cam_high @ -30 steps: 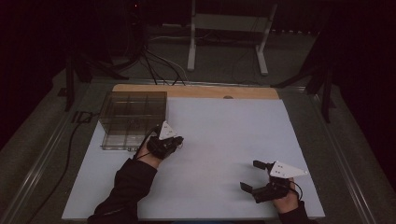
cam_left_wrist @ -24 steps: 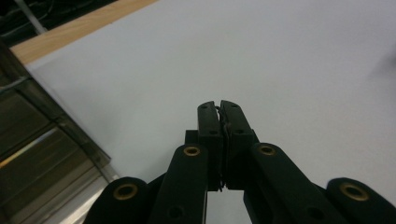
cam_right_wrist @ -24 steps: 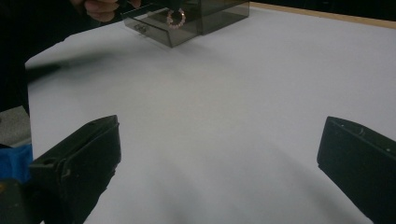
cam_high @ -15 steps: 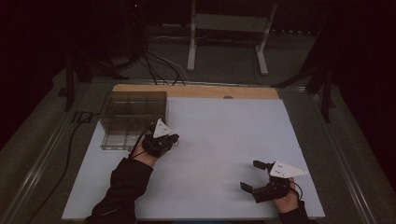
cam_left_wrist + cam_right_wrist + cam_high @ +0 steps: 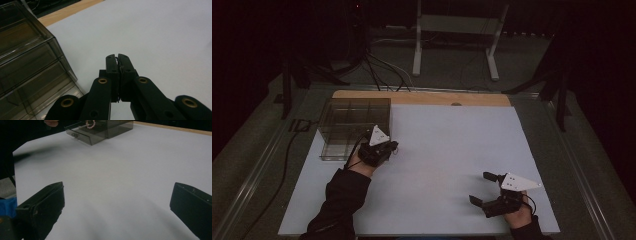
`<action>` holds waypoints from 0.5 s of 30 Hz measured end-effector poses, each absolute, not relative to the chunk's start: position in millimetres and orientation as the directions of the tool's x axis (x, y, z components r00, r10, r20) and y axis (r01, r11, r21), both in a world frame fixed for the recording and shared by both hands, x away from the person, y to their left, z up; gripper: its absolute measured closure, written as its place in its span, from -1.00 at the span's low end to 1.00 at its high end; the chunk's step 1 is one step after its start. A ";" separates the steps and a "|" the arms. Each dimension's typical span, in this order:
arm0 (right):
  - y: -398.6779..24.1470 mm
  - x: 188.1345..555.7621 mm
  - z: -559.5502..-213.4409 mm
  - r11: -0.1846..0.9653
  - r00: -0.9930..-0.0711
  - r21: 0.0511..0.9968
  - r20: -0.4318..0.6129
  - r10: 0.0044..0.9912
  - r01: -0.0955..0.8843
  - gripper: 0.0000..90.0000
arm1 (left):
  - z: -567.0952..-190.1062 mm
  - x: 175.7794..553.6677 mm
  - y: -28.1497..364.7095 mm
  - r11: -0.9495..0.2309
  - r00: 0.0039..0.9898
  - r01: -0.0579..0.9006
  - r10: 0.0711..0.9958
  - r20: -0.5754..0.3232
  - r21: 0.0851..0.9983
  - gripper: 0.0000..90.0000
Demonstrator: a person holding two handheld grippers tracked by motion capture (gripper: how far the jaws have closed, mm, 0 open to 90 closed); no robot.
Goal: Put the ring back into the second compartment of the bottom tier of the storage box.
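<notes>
A smoked clear drawer box [image 5: 347, 125] stands at the back left of the white table top [image 5: 452, 145]. My left gripper [image 5: 393, 146] hovers at its front right corner, jaws pressed shut [image 5: 117, 57] with a thin dark strand pinched between them. In the right gripper view a pink bead bracelet [image 5: 90, 123] hangs there, over the box's pulled-out drawer [image 5: 80, 133]. Near the front right edge my right gripper [image 5: 479, 187] rests with its jaws wide open [image 5: 117, 192] and nothing between them.
The box [image 5: 25, 62] sits close on the left of the left gripper's jaws. A wooden strip [image 5: 422, 97] borders the table's far edge. Behind the table are a metal stand [image 5: 457, 30] and floor cables [image 5: 377, 65].
The left hand has drifted slightly left, closer to the box. The right hand has kept still.
</notes>
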State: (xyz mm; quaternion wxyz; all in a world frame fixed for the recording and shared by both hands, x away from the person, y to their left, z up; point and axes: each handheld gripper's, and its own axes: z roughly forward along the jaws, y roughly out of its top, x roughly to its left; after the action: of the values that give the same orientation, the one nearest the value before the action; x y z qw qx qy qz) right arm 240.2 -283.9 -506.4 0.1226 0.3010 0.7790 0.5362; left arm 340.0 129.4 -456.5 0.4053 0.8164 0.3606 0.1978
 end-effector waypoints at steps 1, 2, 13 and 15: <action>-283.9 240.2 -506.4 0.244 -0.789 0.909 0.132 0.600 0.337 -1.00 | -456.3 340.0 130.3 -0.408 0.658 0.429 0.752 0.031 0.806 1.00; -283.9 240.3 -506.5 0.244 -0.789 0.909 0.132 0.600 0.338 -1.00 | -456.0 340.2 131.1 -0.408 0.657 0.429 0.754 0.032 0.806 1.00; -283.7 240.3 -506.5 0.244 -0.788 0.909 0.132 0.601 0.338 -1.00 | -449.8 342.4 149.0 -0.371 0.620 0.438 0.784 0.023 0.819 1.00; -283.7 240.2 -506.4 0.244 -0.789 0.909 0.133 0.600 0.339 -1.00 | -449.0 342.8 151.7 -0.366 0.615 0.438 0.788 0.023 0.821 1.00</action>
State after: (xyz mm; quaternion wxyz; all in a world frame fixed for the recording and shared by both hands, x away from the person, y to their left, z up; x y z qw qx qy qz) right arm 240.2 -283.7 -506.4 0.1222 0.3013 0.7790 0.5361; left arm 342.8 151.7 -449.0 0.4119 0.7986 0.3839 0.2126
